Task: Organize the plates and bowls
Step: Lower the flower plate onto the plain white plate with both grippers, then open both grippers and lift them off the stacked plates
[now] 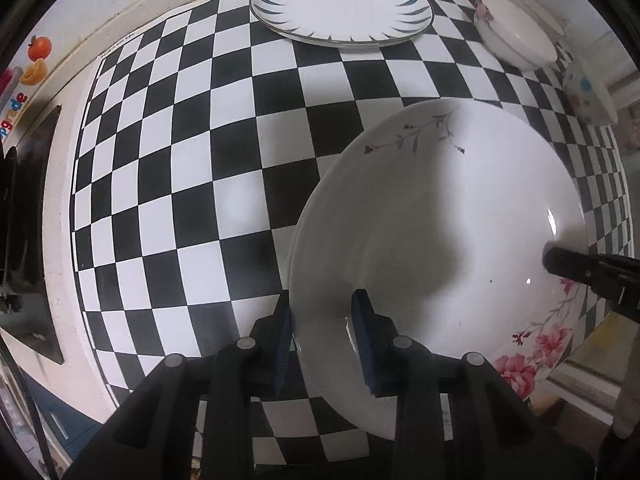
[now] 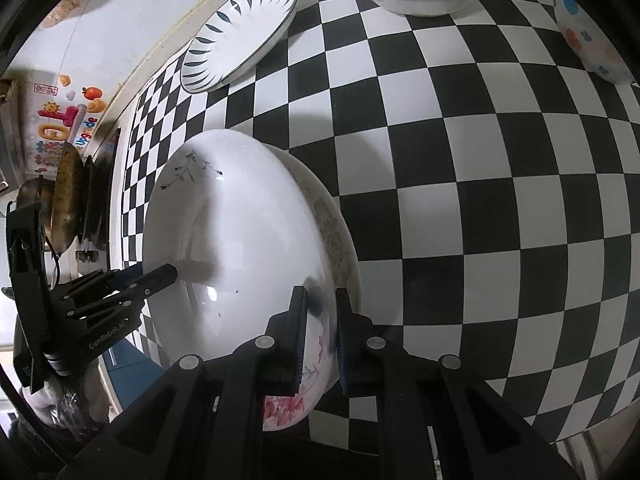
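- The floral plate (image 1: 440,240), white with pink blossoms, sits on another plate (image 2: 340,236) with a faded pattern, at the near side of the checkered table (image 1: 180,200).
- The left gripper (image 1: 324,336) straddles its near-left rim, one blue-padded finger on each side; whether the pads press the rim, I cannot tell.
- The right gripper (image 2: 320,332) brackets the rim by the pink flowers in the same way; its contact is also unclear.
- The leaf-patterned plate (image 1: 340,4) lies at the far edge.
- A flowered bowl (image 1: 516,32) and a dotted bowl (image 1: 588,92) stand far right.
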